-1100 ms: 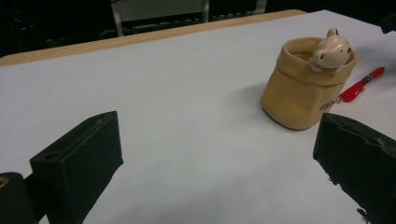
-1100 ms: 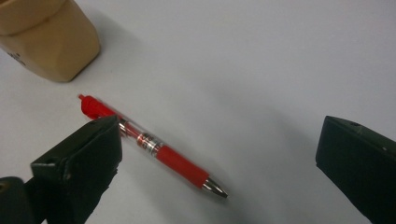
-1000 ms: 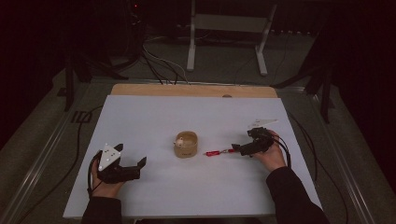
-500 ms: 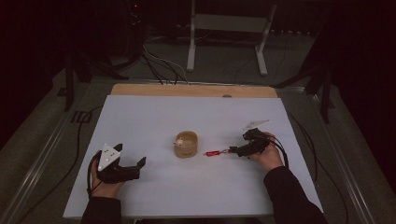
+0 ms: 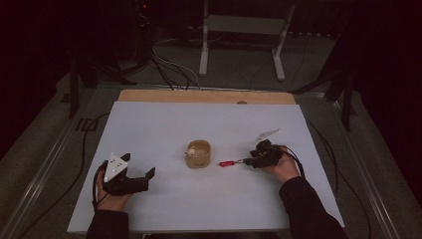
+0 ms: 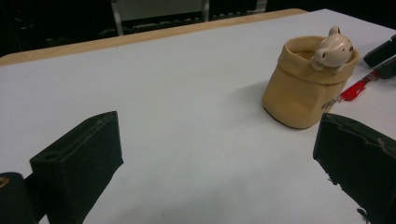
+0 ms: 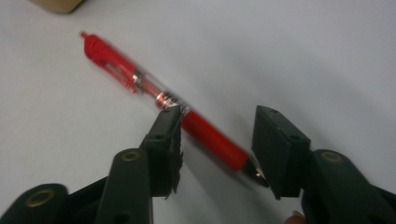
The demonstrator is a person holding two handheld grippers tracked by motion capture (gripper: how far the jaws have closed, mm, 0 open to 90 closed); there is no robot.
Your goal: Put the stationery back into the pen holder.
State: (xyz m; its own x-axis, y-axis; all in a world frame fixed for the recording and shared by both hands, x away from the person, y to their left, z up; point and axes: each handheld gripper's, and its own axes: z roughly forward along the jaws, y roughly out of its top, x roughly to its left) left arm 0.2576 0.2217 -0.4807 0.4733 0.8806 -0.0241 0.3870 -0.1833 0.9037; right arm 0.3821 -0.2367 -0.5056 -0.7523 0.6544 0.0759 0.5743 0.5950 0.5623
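A red pen [image 5: 227,163] lies on the white table, right of a tan bag-shaped cup [image 5: 198,154] with a small bear figure on its rim. My right gripper [image 5: 247,161] sits low at the pen's right end. In the right gripper view the pen [image 7: 205,133] runs slantwise between the jaws of my right gripper [image 7: 218,113], which have just been closing; one pad is at its middle, the other by its tip, with a gap still showing. My left gripper [image 5: 142,175] rests open on the table at the front left, nothing between its jaws [image 6: 219,154]. It faces the cup [image 6: 299,88] and the pen [image 6: 355,88].
A wooden strip [image 5: 204,96] borders the table's far edge. Beyond it, cables and a white stand's legs [image 5: 239,50] lie on the dark floor. White table surface [image 5: 164,129] stretches behind the cup.
The right gripper's jaws have narrowed around the pen's right end, and the hand has shifted slightly. The left hand and the cup have stayed put.
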